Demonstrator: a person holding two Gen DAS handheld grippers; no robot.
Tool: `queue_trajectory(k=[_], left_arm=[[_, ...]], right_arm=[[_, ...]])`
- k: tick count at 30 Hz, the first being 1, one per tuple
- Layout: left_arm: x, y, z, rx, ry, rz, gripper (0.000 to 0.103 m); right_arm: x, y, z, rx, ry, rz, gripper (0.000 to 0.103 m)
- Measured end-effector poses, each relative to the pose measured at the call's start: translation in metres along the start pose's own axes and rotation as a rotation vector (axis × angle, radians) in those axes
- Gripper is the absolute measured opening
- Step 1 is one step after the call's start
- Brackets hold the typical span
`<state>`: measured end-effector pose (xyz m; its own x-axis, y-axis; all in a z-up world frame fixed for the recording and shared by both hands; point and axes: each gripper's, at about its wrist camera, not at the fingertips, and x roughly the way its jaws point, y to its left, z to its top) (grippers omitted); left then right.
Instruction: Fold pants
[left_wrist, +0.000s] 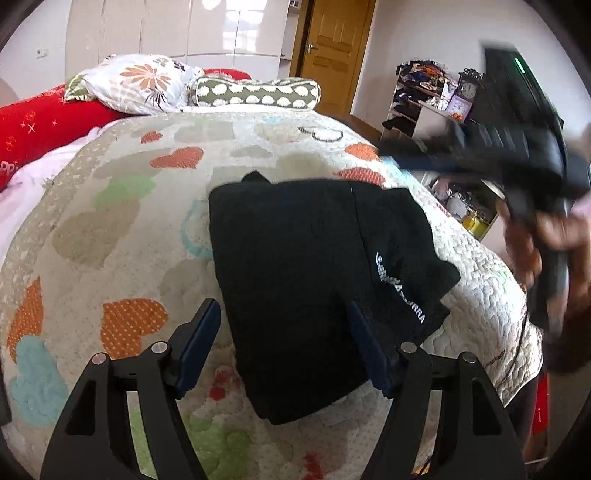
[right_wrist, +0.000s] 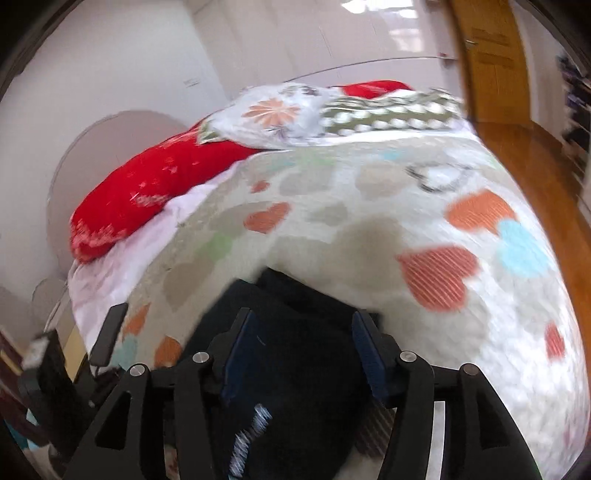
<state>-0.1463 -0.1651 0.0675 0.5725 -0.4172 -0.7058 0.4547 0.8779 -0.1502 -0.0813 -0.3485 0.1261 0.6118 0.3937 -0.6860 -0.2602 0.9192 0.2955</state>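
Item: your black pants, folded compact on the quilt (task near done), so both grippers hang released, grasping nothing.

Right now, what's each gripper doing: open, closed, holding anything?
Left gripper: open, nothing gripped, above the folded black pants.
Right gripper: open, nothing held, over the pants.

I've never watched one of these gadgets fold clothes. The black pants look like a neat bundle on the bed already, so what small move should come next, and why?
Probably draw both grippers back. The black pants already lie as a compact folded stack on the heart-patterned quilt. The left gripper is open, and the right gripper is open above the fabric, clamping nothing. One small corner pokes out at the far edge; a light tuck there is optional.
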Motion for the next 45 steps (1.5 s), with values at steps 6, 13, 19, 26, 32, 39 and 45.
queue_trajectory(k=[6,13,19,26,32,39,45], left_arm=[[0.007,-0.003,-0.006,0.000,0.013,-0.011,0.075],[0.012,0.000,-0.009,-0.009,0.016,-0.031,0.078],[0.016,0.005,-0.005,-0.036,0.029,-0.062,0.080],[0.021,0.008,-0.002,-0.062,0.044,-0.071,0.081],[0.010,0.005,0.003,-0.044,0.030,-0.057,0.081],[-0.005,0.012,0.025,-0.033,-0.029,0.000,0.081],[0.013,0.024,0.045,-0.052,-0.005,0.057,0.081]], right_arm=[[0.071,0.039,0.020,-0.182,0.167,0.024,0.057],[0.121,0.048,0.019,-0.249,0.270,0.048,0.035],[0.123,0.065,0.022,-0.368,0.231,-0.045,0.002],[0.144,0.047,0.018,-0.289,0.228,-0.077,0.000],[0.095,0.020,0.032,-0.178,0.097,-0.090,0.005],[0.030,0.008,0.009,-0.161,0.051,-0.113,0.024],[0.011,0.013,-0.031,-0.160,0.065,-0.096,0.029]])
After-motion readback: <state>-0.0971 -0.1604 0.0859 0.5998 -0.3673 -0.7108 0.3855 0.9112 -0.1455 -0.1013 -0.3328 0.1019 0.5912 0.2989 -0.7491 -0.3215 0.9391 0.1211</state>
